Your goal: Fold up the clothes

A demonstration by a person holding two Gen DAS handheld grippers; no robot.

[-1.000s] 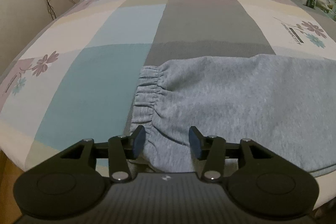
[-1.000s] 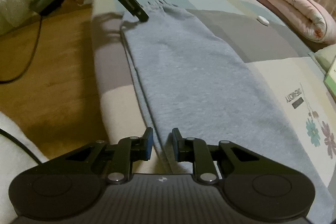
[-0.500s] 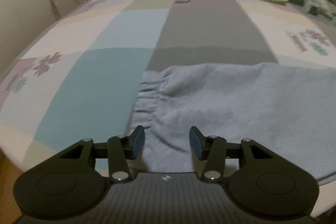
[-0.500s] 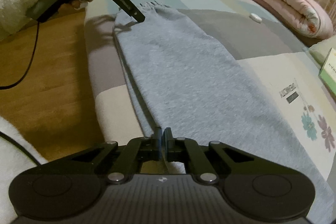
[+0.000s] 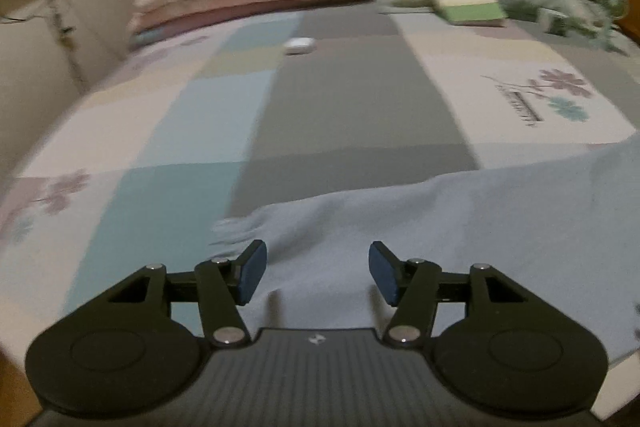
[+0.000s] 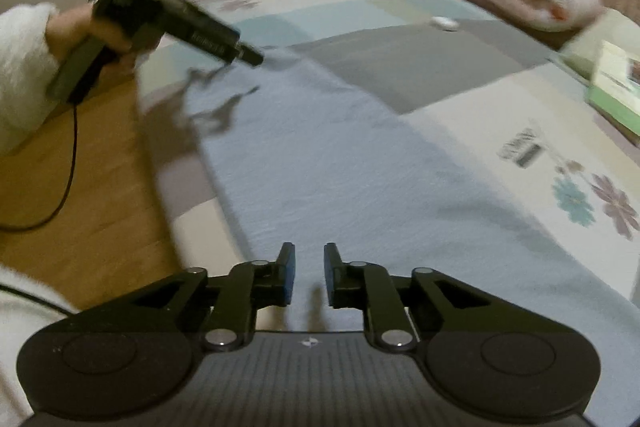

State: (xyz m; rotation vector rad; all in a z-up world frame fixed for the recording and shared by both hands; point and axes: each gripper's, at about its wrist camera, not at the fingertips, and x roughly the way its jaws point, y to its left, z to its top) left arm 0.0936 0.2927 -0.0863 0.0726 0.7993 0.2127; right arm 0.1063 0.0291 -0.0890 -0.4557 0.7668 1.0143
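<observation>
Already laid out lengthwise along the near edge of the bed (image 5: 340,99), the grey-blue trousers (image 5: 500,227) sit flat on the patchwork cover, their gathered end toward the left. Over that end hang the left tongs (image 5: 316,273), jaws fairly wide and opening, with cloth showing below the gap but neither pad pressing on it. Further right along the same garment, seen from the other wrist, the right tongs (image 6: 309,275) stand narrow and are also opening; nothing is pinched between them, and the fabric lies just beneath. Both pictures are blurred, so fine creases cannot be read.

As I judge it, this is a pause between folds: both tools free, the garment smoothed into 1 long strip. The next move calls for taking hold of the gathered end with the left and carrying it across toward the right, keeping the edges matched.
</observation>
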